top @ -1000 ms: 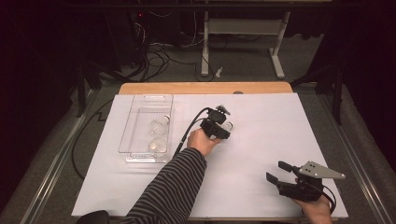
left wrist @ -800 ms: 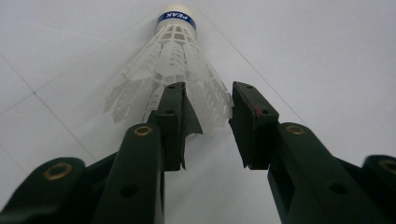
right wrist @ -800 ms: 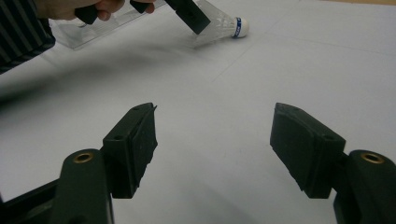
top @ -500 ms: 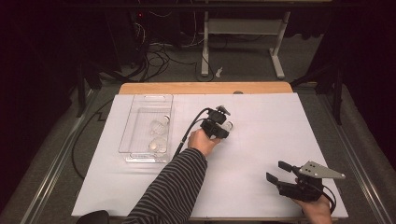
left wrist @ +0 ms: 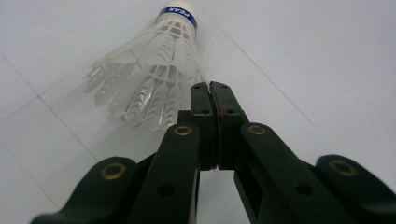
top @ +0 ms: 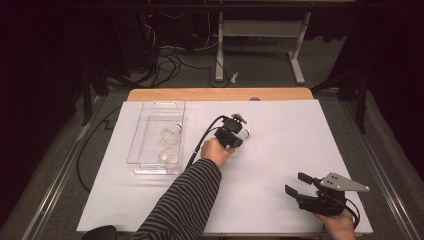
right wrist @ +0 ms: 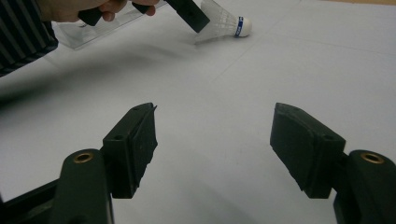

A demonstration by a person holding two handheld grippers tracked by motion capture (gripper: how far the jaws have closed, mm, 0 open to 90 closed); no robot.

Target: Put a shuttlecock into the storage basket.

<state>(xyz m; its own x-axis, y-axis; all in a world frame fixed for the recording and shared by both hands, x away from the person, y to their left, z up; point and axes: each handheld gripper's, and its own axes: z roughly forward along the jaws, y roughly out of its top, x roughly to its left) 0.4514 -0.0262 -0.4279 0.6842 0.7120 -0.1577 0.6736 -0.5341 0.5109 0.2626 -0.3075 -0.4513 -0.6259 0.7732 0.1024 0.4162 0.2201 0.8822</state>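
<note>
Picking up is the step we read here. The left gripper (left wrist: 210, 86) has just been closing, and its two black jaws now sit pad to pad with no gap. The white plastic-skirted shuttlecock with the blue band round its cork (left wrist: 149, 70) lies on its side just left of the tips, with its skirt rim running up against the left pad. We see no white between the pads, so we cannot tell whether a thin edge of skirt is pinched or the jaws missed it.

The right gripper (right wrist: 215, 140) is parked near the front right corner of the sheet with its jaws wide apart and nothing in them, well apart from the work.

Next move, as we judge it: a lift test. If the skirt comes up, it gets carried left to the clear rectangular plastic tray (top: 150, 107). If not, the jaws must reopen and straddle the skirt or cork properly. The skirt is light and springy, so it slips easily.

View differences:
- The left gripper view gives the closed pads and the skirt contact, with the cork pointing away from the camera.
- The high view puts the left gripper (top: 235, 131) mid-table on the white paper sheet (top: 280, 165), just right of the tray. It also shows two more white shuttlecocks (top: 171, 134) (top: 169, 156) lying inside the tray, and the right gripper (top: 297, 184) low at the right.
- The right gripper view catches the shuttlecock (right wrist: 224, 21) from the side, resting on the sheet with its cork to the right and a left-gripper jaw over its skirt.
</note>
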